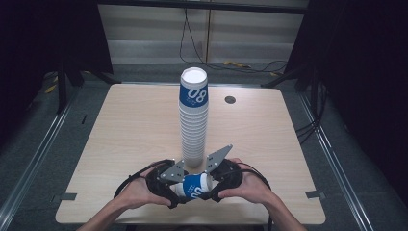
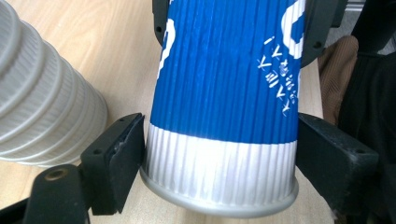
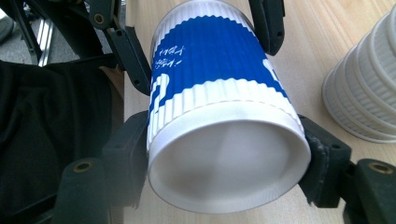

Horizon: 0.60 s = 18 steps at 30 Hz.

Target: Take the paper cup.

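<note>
A blue and white ribbed paper cup [image 1: 195, 186] lies on its side just above the table, near the front edge, held from both ends. My left gripper [image 1: 176, 190] is shut on it from the left, and in the left gripper view its jaws clamp the cup [image 2: 219, 93] at the white band near the rim. My right gripper [image 1: 212, 185] is shut on the same cup [image 3: 210, 70] from the right, by the closed white end. A tall stack of cups [image 1: 194, 120] stands just behind both grippers, topped by a blue "08" cup.
The wooden table [image 1: 134, 125] has a round cable hole [image 1: 230, 99] at the back right. The stack's base [image 2: 42, 112] sits close to my left gripper and also appears beside the right one [image 3: 364, 98]. Cables lie on the floor behind.
</note>
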{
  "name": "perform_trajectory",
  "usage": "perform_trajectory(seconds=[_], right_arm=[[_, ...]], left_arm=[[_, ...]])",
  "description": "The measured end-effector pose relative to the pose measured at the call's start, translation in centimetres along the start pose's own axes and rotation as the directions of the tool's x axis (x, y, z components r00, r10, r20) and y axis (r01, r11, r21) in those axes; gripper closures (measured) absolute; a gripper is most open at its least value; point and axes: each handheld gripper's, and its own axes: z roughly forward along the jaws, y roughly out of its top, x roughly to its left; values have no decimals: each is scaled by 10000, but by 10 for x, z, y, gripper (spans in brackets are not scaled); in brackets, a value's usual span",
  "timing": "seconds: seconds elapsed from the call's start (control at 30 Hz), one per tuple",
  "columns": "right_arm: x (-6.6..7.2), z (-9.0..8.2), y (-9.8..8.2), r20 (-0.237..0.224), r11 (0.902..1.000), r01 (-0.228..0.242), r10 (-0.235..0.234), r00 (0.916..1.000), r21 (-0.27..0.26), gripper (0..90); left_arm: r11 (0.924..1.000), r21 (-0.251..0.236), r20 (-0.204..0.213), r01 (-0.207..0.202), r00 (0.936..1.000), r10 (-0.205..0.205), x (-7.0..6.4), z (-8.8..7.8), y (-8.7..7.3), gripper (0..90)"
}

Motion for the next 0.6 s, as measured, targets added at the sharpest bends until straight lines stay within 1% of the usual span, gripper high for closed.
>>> perform_trajectory(seconds=[0.07,0.13,0.17,0.23,0.3,0.33,0.37,0.43,0.47,0.53,0.57,0.6], right_arm=[[0,-1,-1,-55,9999,-84,83,10000,-57,291],[-1,-1,-2,13,9999,-76,76,10000,-104,290],[-1,-1,-3,54,9999,-56,56,10000,-91,290],[-2,-2,-4,141,9998,-165,166,9998,-105,290],[-3,-4,-6,209,9996,-236,238,9995,-129,290],[-3,-5,-6,216,9995,-280,284,9994,-147,289],[-3,-6,-8,296,9993,-317,322,9990,-194,289],[-4,-7,-10,368,9987,-464,472,9982,-225,289],[-5,-8,-12,424,9981,-542,555,9976,-303,288],[-8,-9,-14,469,9968,-703,721,9963,-374,287],[-9,-10,-16,526,9952,-855,880,9947,-468,287],[-12,-10,-18,547,9944,-912,941,9941,-532,287]], left_arm=[[9998,-209,9,34,10000,-34,1,-1,-1,191],[9993,-332,79,160,9998,-158,3,-2,-2,192],[9990,-397,-88,199,9998,-203,3,-3,-2,188],[9982,-523,-175,280,9994,-289,3,-3,-3,184],[9968,-670,-207,448,9987,-463,4,-3,-6,181],[9948,-837,-179,572,9981,-589,5,-4,-7,182],[9935,-902,-133,698,9974,-713,5,-5,-8,182],[9911,-1052,-85,818,9965,-831,8,-8,-10,183],[9884,-1212,-83,912,9956,-929,9,-9,-11,183],[9853,-1404,-290,975,9943,-1025,9,-12,-11,183],[9820,-1583,-329,1026,9935,-1091,9,-14,-12,183],[9806,-1690,-289,998,9939,-1061,9,-15,-12,183]])
